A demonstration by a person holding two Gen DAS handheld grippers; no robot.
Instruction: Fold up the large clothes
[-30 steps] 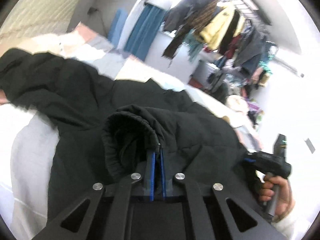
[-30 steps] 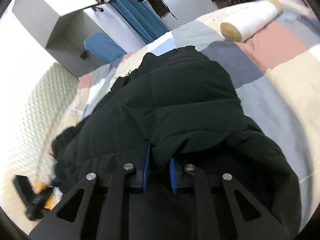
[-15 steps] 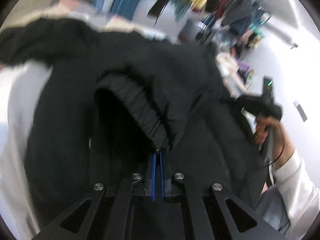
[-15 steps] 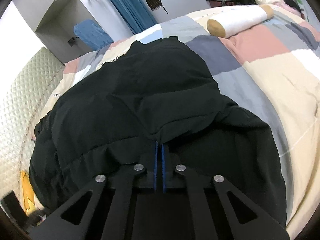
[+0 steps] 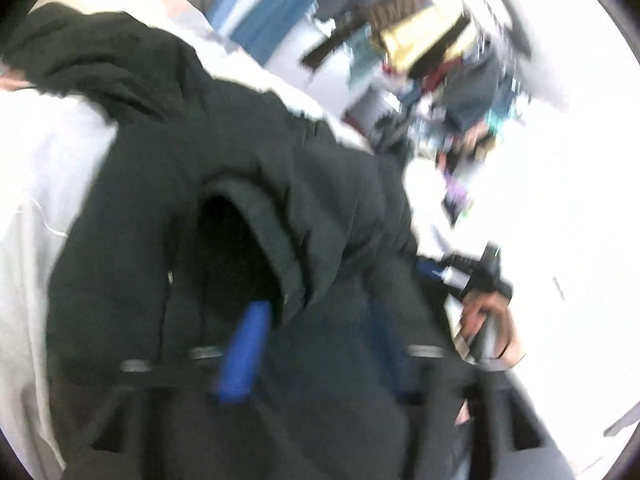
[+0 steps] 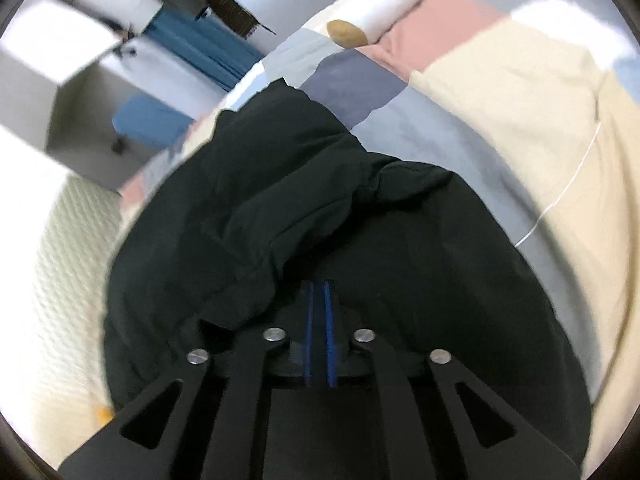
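Right gripper (image 6: 319, 312): jaws nearly together, pinching jacket (image 6: 280, 200) fold, likely to carry it over. Left gripper (image 5: 312, 320): jaws spread, one pad inside cuff (image 5: 256, 232), nothing clamped; view blurred. One jacket, heaped mid-bed (image 6: 500, 92), hem toward near edge. One bolster (image 6: 384, 4) at far edge.

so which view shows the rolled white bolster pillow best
The right wrist view. The bolster pillow lies at the top on the patchwork bedspread, tan end cap facing the camera, beyond the black jacket. The left wrist view is motion-blurred, and no bolster can be made out there.
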